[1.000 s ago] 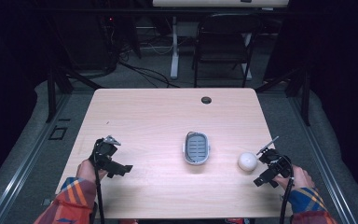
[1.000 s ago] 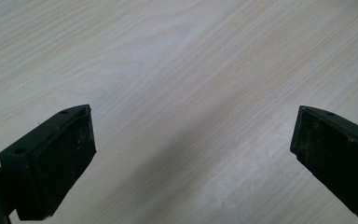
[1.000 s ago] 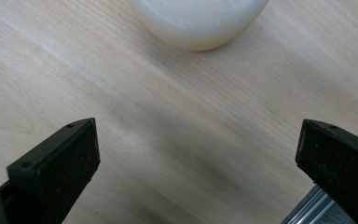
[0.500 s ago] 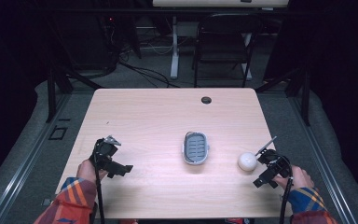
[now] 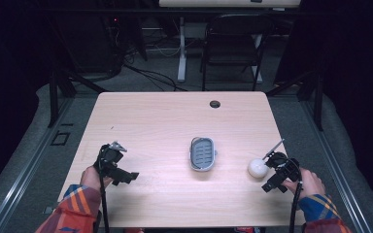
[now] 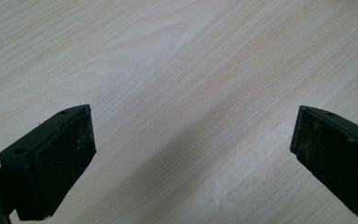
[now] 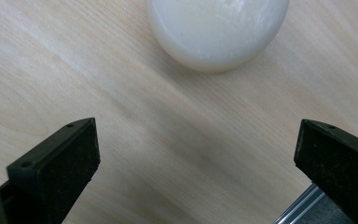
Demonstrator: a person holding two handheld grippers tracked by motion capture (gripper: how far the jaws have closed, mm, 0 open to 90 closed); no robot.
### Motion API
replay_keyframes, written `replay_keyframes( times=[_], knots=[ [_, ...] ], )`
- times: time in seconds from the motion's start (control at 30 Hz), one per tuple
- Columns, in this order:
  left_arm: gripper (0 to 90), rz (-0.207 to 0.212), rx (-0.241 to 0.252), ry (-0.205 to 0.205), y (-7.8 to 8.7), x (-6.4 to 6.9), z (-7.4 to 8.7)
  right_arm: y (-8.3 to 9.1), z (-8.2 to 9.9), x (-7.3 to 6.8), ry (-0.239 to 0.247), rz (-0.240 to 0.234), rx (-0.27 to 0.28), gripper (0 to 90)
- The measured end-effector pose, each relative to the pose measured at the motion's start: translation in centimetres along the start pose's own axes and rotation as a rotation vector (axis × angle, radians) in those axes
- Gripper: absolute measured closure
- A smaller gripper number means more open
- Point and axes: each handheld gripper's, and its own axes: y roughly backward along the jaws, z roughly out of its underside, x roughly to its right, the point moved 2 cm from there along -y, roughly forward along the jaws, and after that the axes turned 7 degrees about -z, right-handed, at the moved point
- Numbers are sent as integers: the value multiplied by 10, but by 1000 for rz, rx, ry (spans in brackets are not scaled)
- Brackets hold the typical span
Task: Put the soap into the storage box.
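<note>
The tray (image 5: 202,154) is sitting mid-tabletop (image 5: 165,121), toward the near edge. The ball (image 5: 258,168) is lying right of it, nearing the right edge, well apart.

I'm looking at a white ball (image 5: 258,168), smooth and slightly glossy, sitting on the pale wood desk (image 5: 165,121) near its right edge, toward my side. It rests still, whole and round. From the right claw's view the ball (image 7: 218,29) lies just ahead of the open jaws, not between them, a soft shadow under it on the wood.
</note>
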Motion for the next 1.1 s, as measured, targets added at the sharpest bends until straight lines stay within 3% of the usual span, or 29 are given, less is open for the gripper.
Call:
replay_keyframes(
  times=[0.17, 0.23, 0.27, 0.3, 0.33, 0.37, 0.43, 0.47, 0.57, 0.6, 0.63, 0.67, 0.7, 0.73, 0.83, 0.93, 0.97, 1.1],
  knots=[
    [0, 0, -2, -1, -1, 0, 0, 2, -8, 0, 4, 5, 0, 0],
    [0, 0, -4, -2, -1, 0, 0, 4, -9, 1, 20, 6, -26, 0],
    [0, 3, -7, -4, -1, 0, -1, 9, -14, 4, 72, 28, -108, 0],
    [0, 2, -8, -6, -1, 1, -1, 8, -14, 4, 67, 24, -99, 0],
    [0, 3, -8, -7, -1, 1, -1, 4, -15, 2, 33, 13, -44, 0],
    [0, 2, -6, -7, -2, 1, -1, 3, -15, 2, 25, 10, -25, 0],
    [0, 0, -6, -7, -2, 1, -1, 3, -18, 2, 35, 12, -38, 0],
    [0, 2, -6, -6, -1, 1, -1, 0, -20, 0, 13, 9, 5, 0],
    [0, 2, -6, -8, -1, 1, -1, 3, -25, 1, 35, 19, -34, 0],
    [0, 2, -6, -10, -1, 1, -1, 6, -28, 3, 61, 31, -79, 0],
    [0, 2, -6, -10, -1, 1, -1, 6, -29, 3, 63, 25, -80, 0],
    [0, 3, -7, -11, -1, 1, -1, 2, -30, 1, 31, 11, -27, 0],
    [0, 2, -5, -10, -1, 1, -1, 3, -31, 2, 38, 11, -42, 0],
    [0, 3, -5, -9, -1, 1, -1, 0, -32, 1, 11, -11, -2, 0],
    [0, -1, -4, -7, -1, 1, -1, 3, -37, 3, 26, -11, -40, 0],
    [0, 4, -5, -6, -1, 1, -1, 2, -43, 3, 17, -21, -19, 0],
    [0, 4, -5, -5, -1, 1, -1, 4, -45, 5, 38, -6, -57, 0],
    [0, 4, -3, -5, -1, 1, -1, -1, -51, 4, 17, -19, -40, 0]
  ],
)
